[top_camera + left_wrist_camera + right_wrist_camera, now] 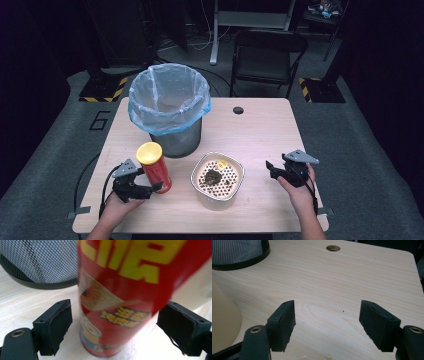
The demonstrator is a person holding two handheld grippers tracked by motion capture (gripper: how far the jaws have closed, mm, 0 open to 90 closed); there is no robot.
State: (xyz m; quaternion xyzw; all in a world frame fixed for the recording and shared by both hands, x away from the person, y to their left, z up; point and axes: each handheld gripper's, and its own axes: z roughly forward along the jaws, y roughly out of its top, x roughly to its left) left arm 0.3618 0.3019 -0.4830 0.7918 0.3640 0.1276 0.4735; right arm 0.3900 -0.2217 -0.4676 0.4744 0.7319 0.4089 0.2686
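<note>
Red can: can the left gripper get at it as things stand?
Probably yes. The left gripper is open with the red can upright between its jaws, gaps at both pads, nothing between; the mesh bin stands behind.

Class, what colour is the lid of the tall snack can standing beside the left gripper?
Yellow; the snack can has a red body. The high view shows it best.

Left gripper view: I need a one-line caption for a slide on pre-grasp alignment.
Open left tool straddles an upright red chip can on the wooden table, pads not yet touching; mesh bin behind.

Dark room, grey carpet floor (45, 165), black folding chair (267, 55), wooden table (260, 130)
</note>
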